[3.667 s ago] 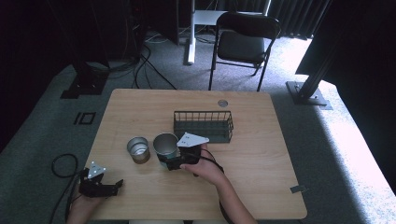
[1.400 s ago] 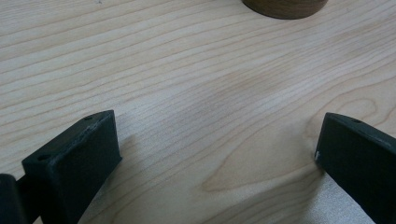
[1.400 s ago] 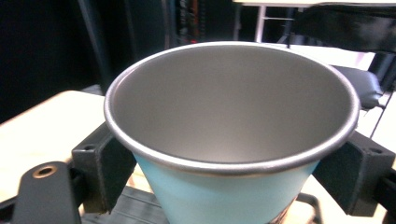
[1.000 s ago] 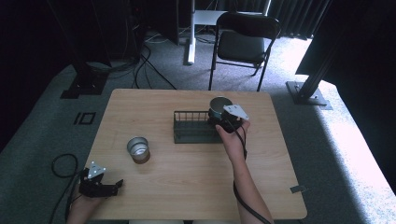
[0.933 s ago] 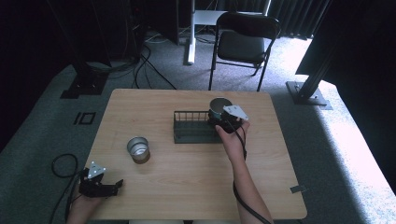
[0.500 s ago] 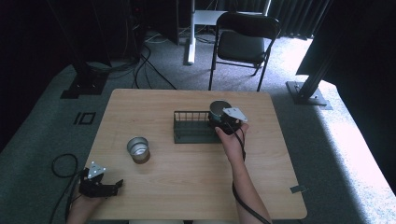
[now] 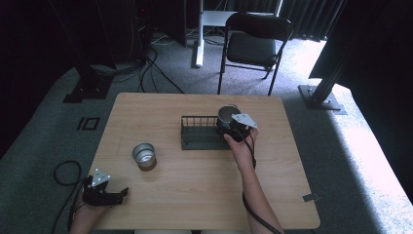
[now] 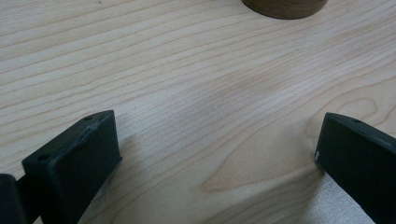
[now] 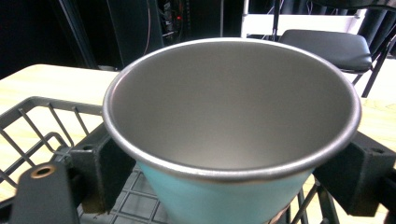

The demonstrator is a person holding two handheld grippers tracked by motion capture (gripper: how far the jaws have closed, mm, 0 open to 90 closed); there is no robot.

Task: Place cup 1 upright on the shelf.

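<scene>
My right gripper (image 7: pixel 233 126) is shut on a light-blue metal cup (image 7: pixel 226 115), upright, at the right end of a dark wire basket (image 7: pixel 199 132) in the middle of the table. In the right gripper view the cup (image 9: pixel 233 135) sits between both jaws, over the basket's mesh floor (image 9: pixel 135 205). A second metal cup with a brown base (image 7: pixel 144 156) stands left of the basket. My left gripper (image 7: pixel 114 196) rests open on the wood near the front left corner, jaws wide apart in the left gripper view, the brown cup base (image 8: pixel 285 6) just ahead.
The wooden table (image 7: pixel 195 195) has bare wood in front and to the right. A black chair (image 7: pixel 255 44) stands behind the table, with stands and cables on the carpet. A small round mark lies at the far edge near the basket.
The right gripper carried the blue cup from beside the other cup up to the basket's right end. In the last second it has lowered slightly. The left gripper has not moved.
</scene>
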